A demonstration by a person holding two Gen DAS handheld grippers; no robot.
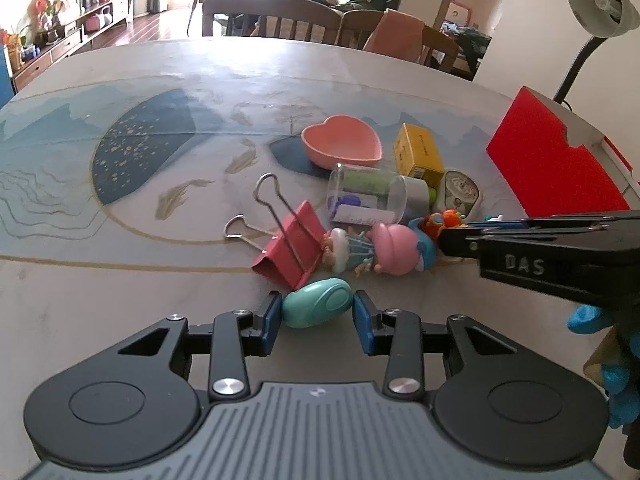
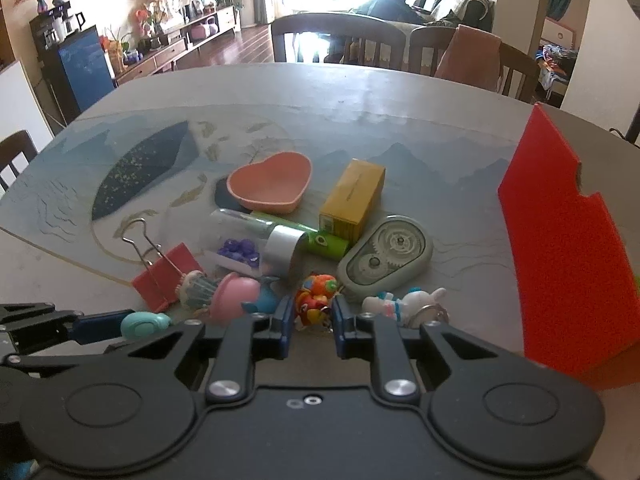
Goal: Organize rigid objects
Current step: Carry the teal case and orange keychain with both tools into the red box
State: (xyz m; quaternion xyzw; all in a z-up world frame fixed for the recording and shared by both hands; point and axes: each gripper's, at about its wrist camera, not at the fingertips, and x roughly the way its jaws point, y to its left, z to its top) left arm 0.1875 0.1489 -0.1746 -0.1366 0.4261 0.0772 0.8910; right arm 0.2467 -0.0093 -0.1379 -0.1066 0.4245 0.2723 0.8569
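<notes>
My left gripper (image 1: 318, 314) is shut on a teal egg-shaped object (image 1: 318, 307), with a blue pad pressed against each end; the object rests low over the table mat (image 1: 160, 208). My right gripper (image 2: 312, 314) is shut on a small orange and red toy figure (image 2: 316, 300) in the middle of the pile. In the left wrist view the right gripper (image 1: 448, 240) reaches in from the right to the orange toy (image 1: 446, 219). The right wrist view shows the teal object (image 2: 144, 325) between the left gripper's fingers (image 2: 96, 326) at the lower left.
The pile holds a red binder clip (image 1: 290, 246), a pink-hatted doll (image 1: 372, 250), a clear jar on its side (image 1: 370, 196), a pink heart bowl (image 1: 340, 142), a yellow box (image 1: 418, 154), a grey correction-tape case (image 2: 386, 260) and a white plush keychain (image 2: 404, 304). A red open box (image 2: 560, 248) stands at right.
</notes>
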